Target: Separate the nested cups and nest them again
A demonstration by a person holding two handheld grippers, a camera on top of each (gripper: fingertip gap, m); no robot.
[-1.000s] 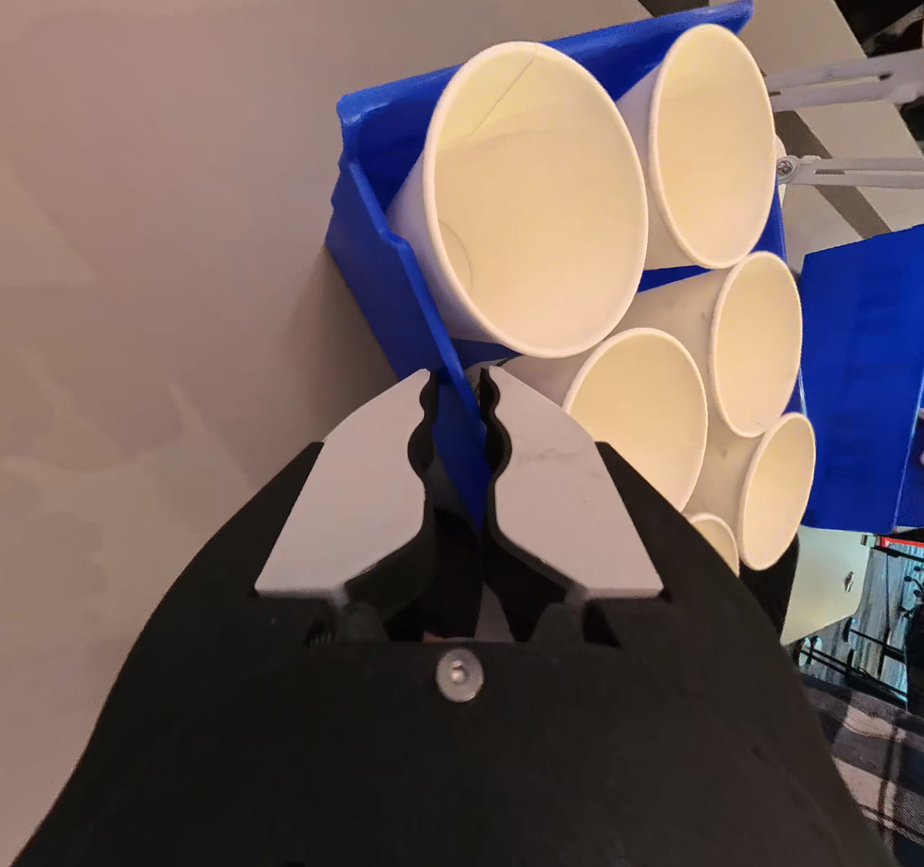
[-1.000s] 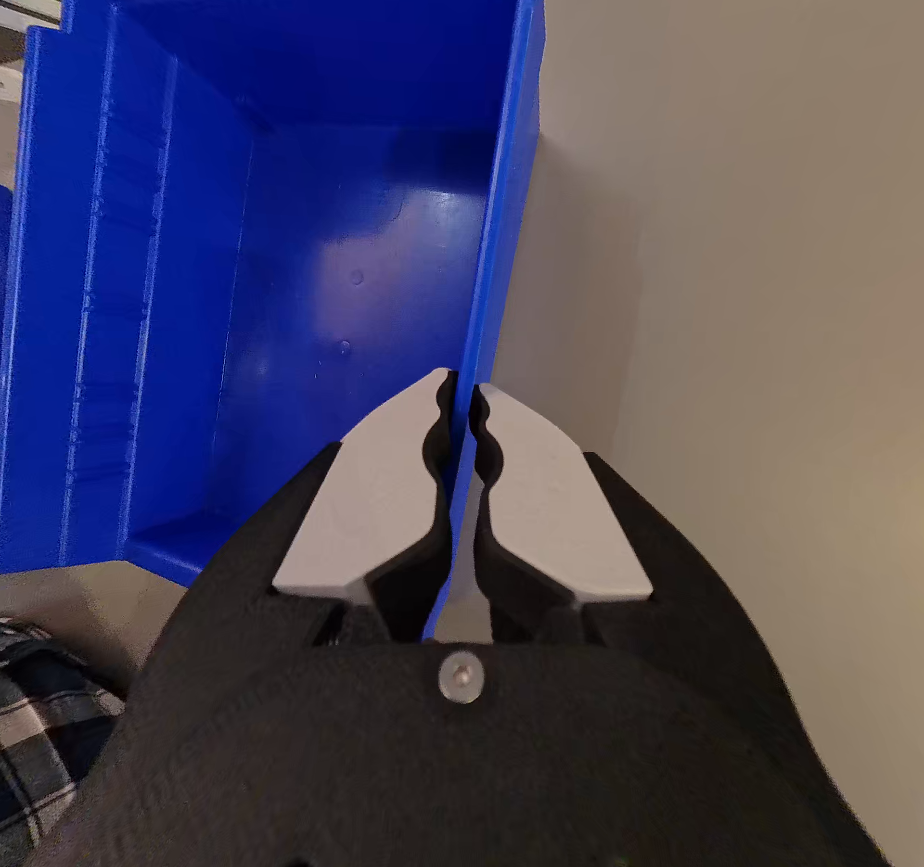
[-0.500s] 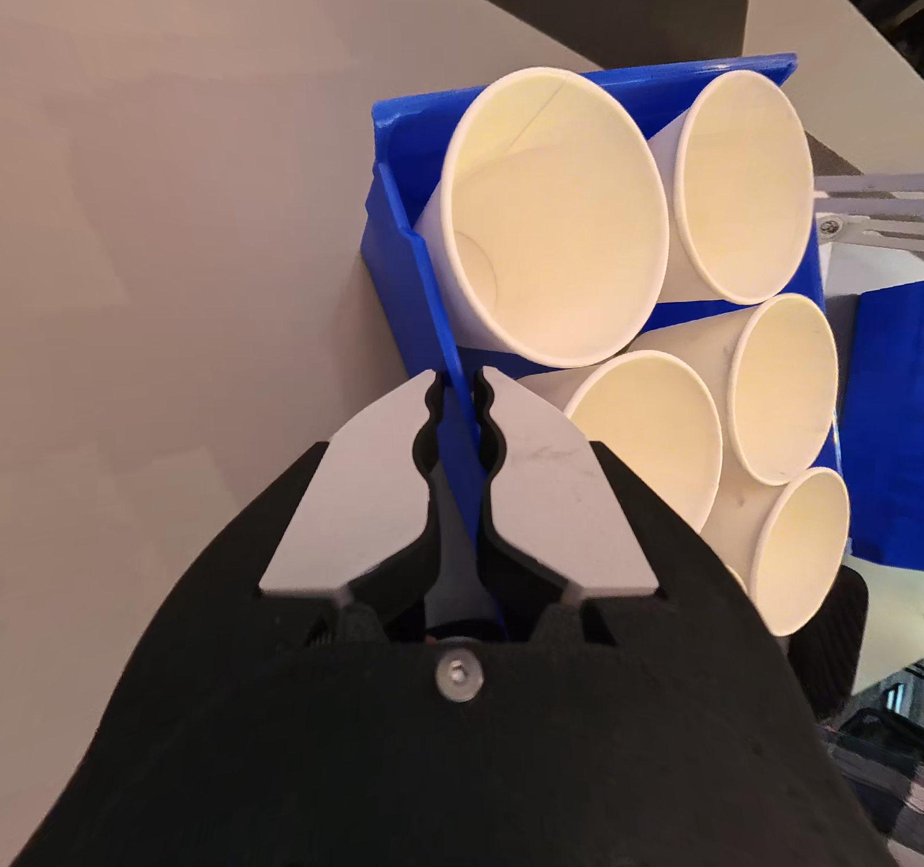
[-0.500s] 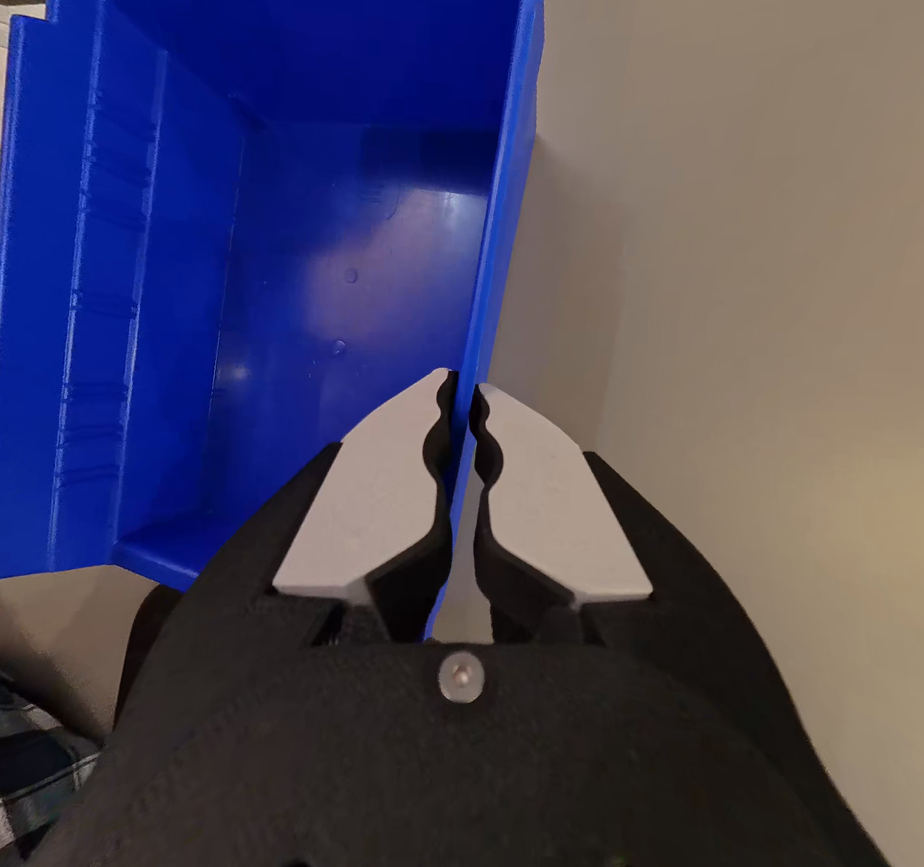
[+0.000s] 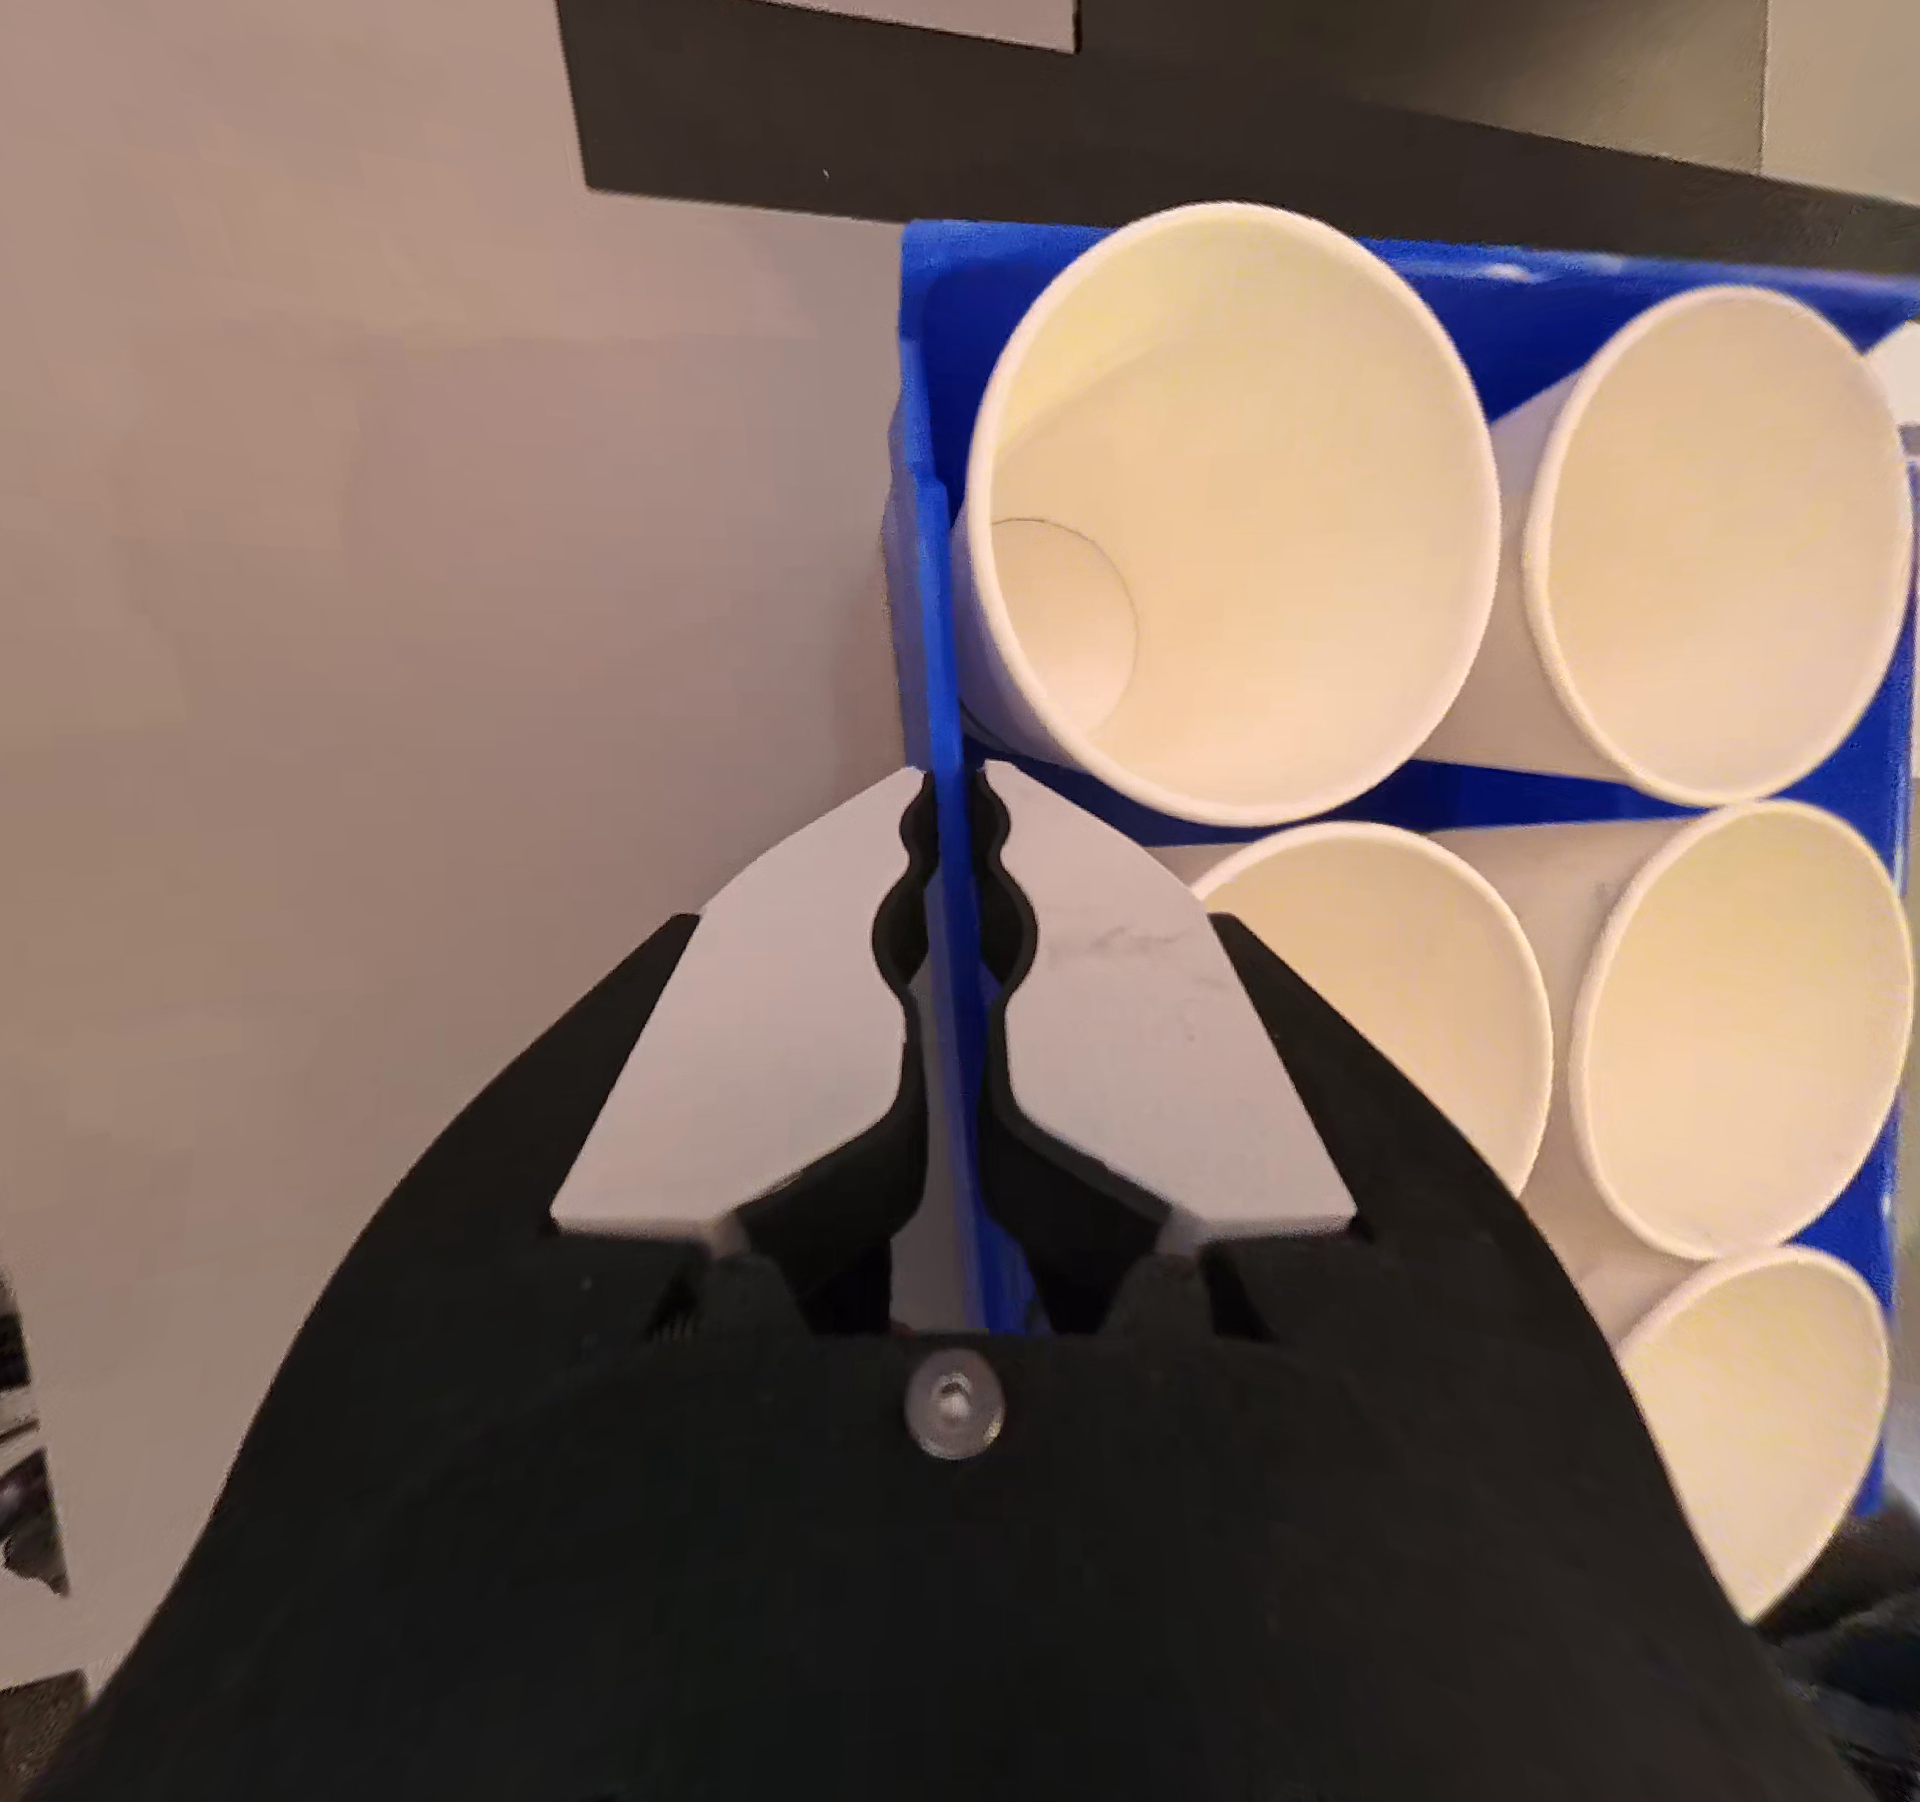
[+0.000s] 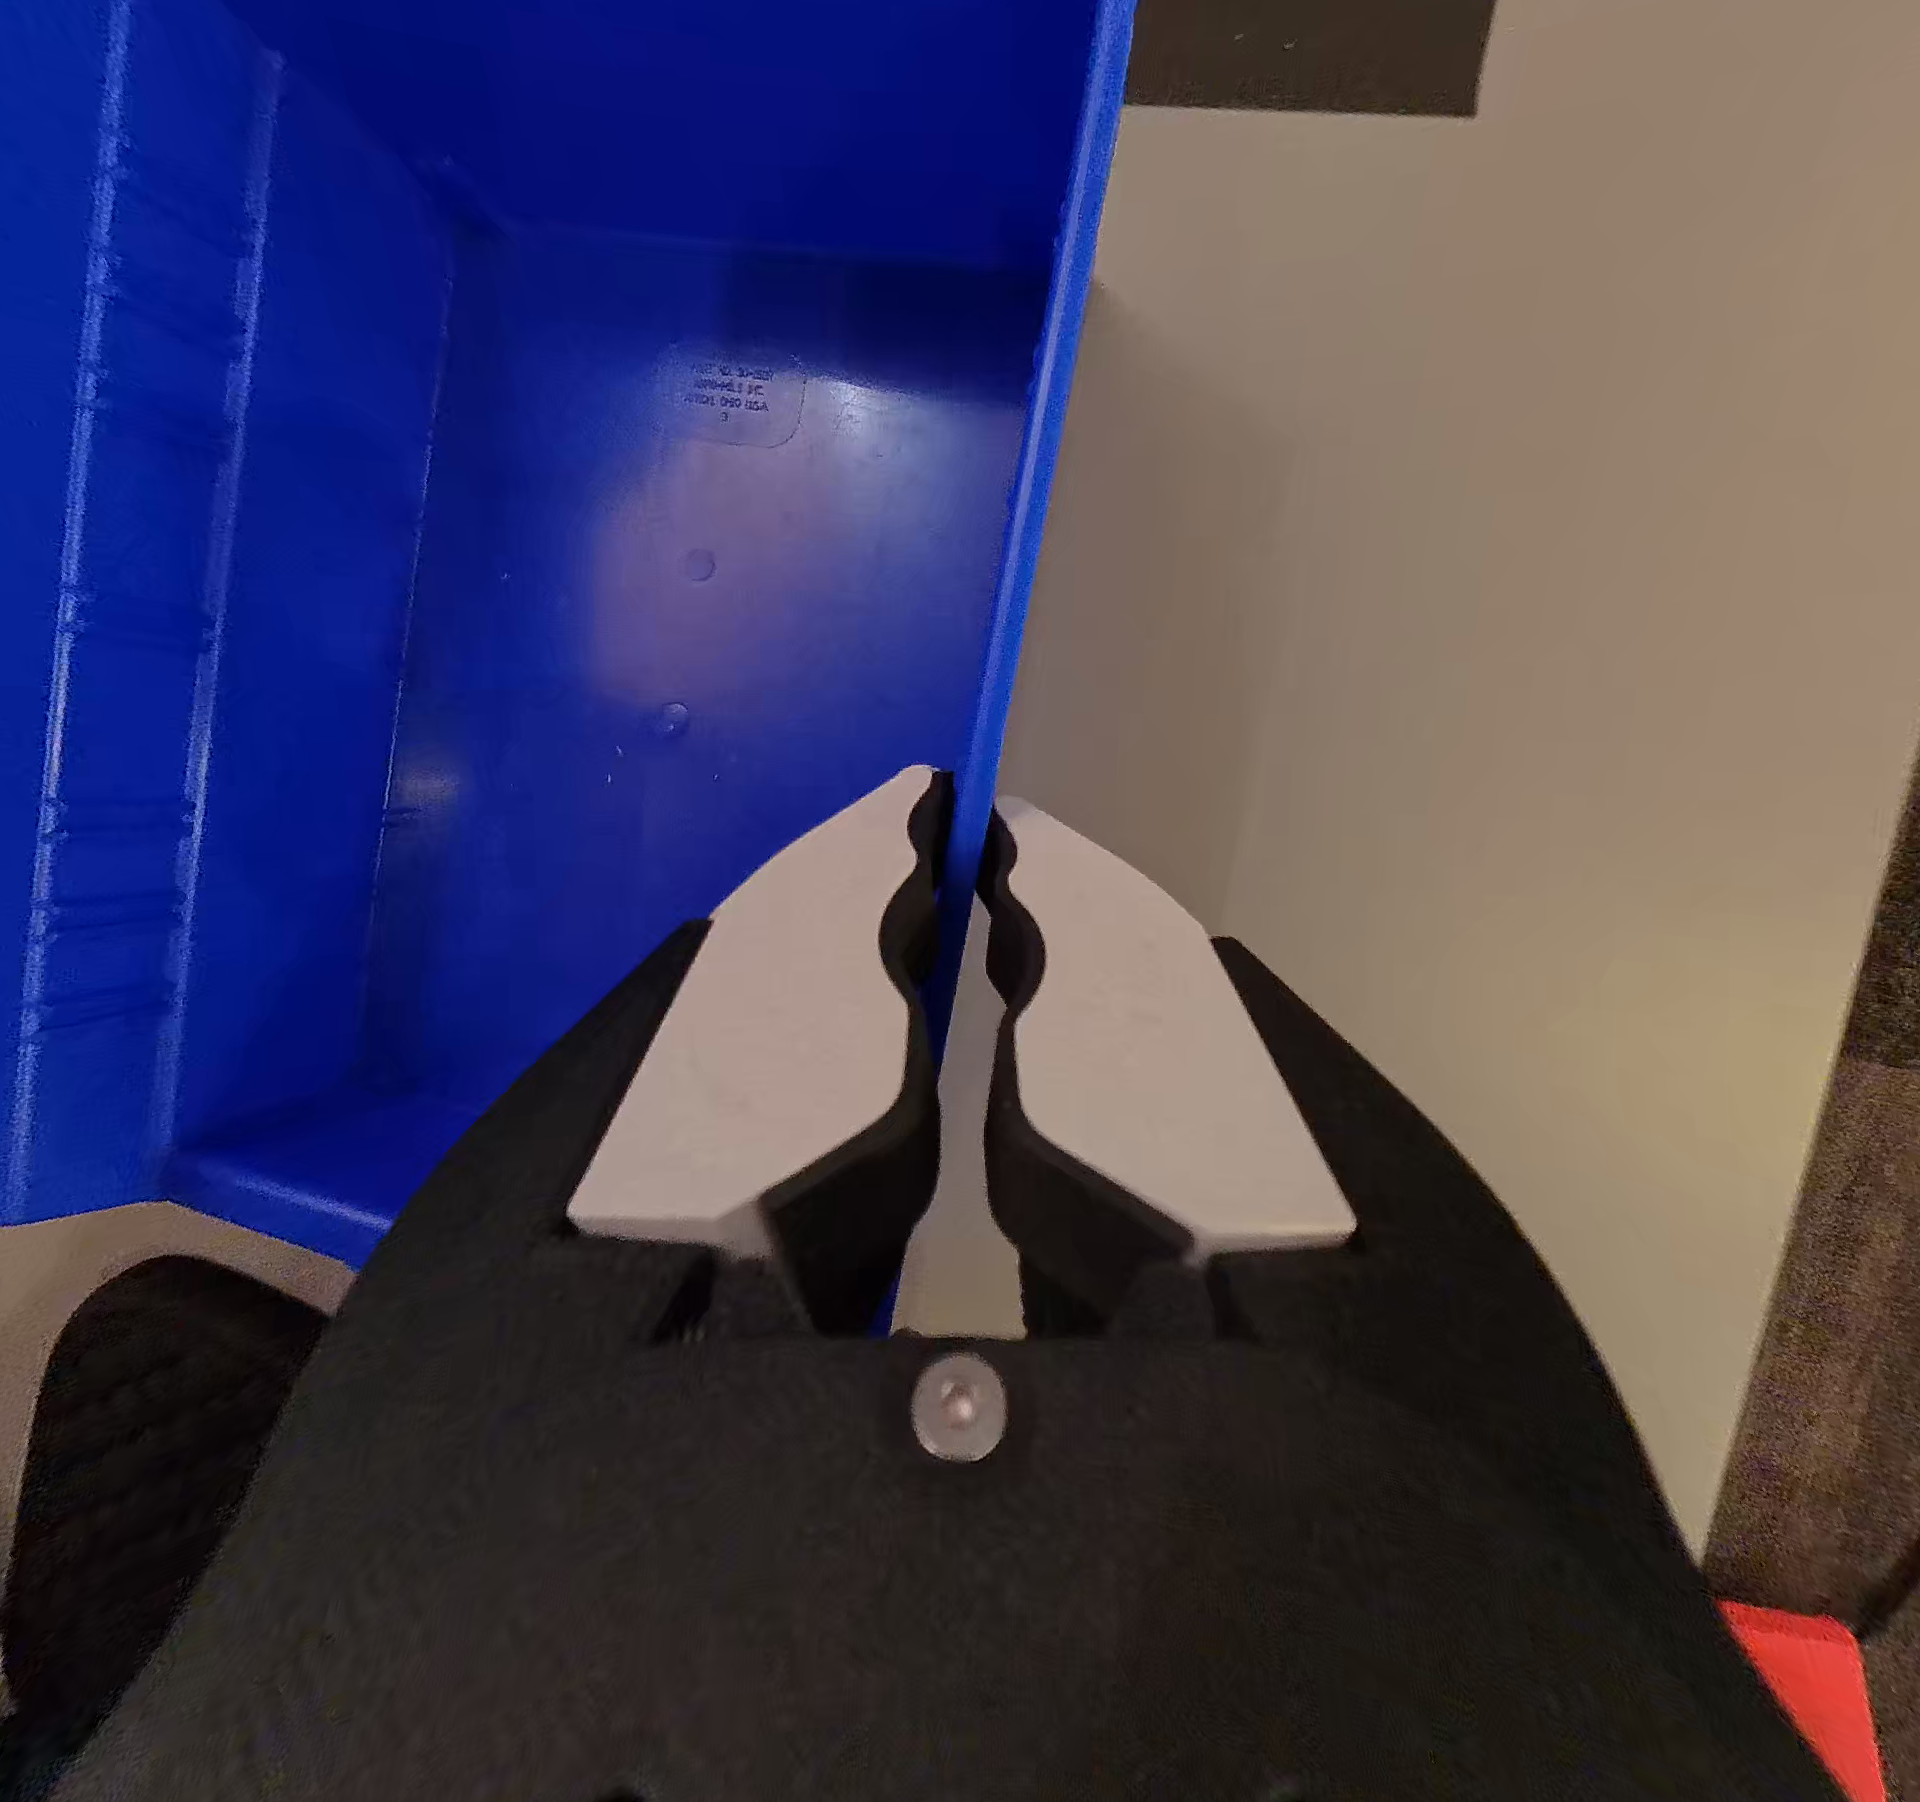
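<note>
- Lying tipped over in the left wrist view: white paper cups (image 5: pixel 1236 505), packed in a blue bin (image 5: pixel 935 526) on the pale bench (image 5: pixel 364 505), long axes running from bases at the far left toward mouths opening right and toward the camera.
- Showing at least five rims in two rows, top pair above a blue divider strip, the rest stacking down the right edge.
- Clamping narrowly on the bin's left wall: left hand-held gripper (image 5: pixel 951 796), both dark pads pressing the thin blue edge.
- Compared with a second ago: jaws drawn tighter on that wall, bin sitting squarer in frame, wall now running near vertical instead of slanting.
- Pinching narrowly in the right wrist view: right hand-held gripper (image 6: pixel 961 796), on the right wall of a second blue bin (image 6: pixel 623 505), cavity bare, opening toward the camera.
- Compared with a second ago: same grip on the same wall; more bin floor and a moulded mark showing.
</note>
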